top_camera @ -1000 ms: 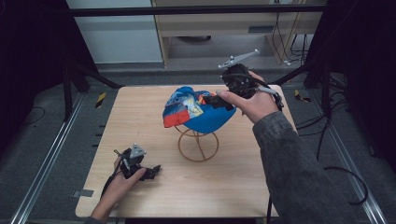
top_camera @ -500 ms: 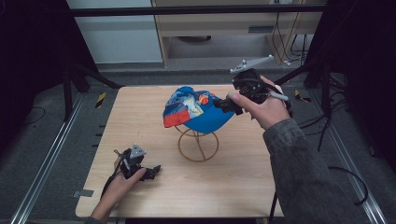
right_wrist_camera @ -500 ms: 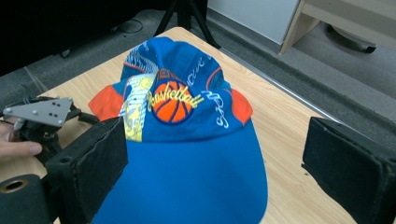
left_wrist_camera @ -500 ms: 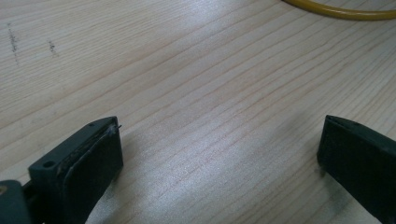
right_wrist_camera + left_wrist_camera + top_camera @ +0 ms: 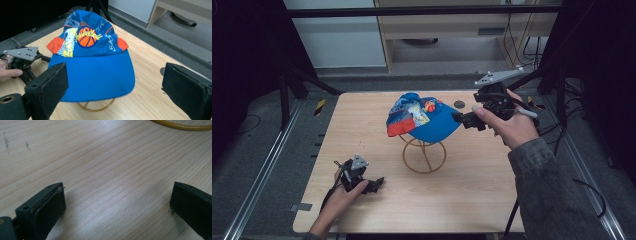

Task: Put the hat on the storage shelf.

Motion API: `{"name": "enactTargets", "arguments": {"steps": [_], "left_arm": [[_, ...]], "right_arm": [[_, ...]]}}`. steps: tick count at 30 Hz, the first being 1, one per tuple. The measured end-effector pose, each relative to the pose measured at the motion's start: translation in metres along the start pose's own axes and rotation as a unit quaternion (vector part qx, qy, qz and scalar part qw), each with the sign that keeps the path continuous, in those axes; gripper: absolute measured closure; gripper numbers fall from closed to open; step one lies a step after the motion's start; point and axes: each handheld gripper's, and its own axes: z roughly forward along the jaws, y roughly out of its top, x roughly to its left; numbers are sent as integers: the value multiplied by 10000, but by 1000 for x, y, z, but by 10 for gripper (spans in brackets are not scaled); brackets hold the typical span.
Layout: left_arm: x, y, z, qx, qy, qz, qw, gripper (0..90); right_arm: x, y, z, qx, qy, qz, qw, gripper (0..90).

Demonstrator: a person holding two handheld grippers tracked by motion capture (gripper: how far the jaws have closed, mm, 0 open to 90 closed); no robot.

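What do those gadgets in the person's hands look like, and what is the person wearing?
Each hand grips a small black gadget: the left gripper and right gripper both carry a grey three-cornered plate on top and two blocky black jaws with flat pads. The right forearm wears a grey-green sleeve.

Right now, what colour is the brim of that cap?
Plain bright blue. The cap's brim shows best in the right gripper view.

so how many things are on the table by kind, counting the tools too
caps: 1, blue cap sitting on the stand
wire stands: 1, yellow wire stand under it
tools: 2, left tool resting low on the table, right tool beside the cap's brim, both open
small dark discs: 1, dark disc behind the cap
total: 5
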Motion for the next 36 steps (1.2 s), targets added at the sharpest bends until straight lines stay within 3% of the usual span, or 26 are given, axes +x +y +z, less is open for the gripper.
{"name": "enactTargets", "arguments": {"steps": [24, 36], "left_arm": [[-1, 0, 0, -13, -22, 13, 10000, 0], [-2, -1, 0, -7, -45, 39, 10000, 0]], "right_arm": [[-15, -38, -29, -36, -192, 143, 9997, 55], [-24, -70, -34, -116, -317, 308, 9990, 58]]}}
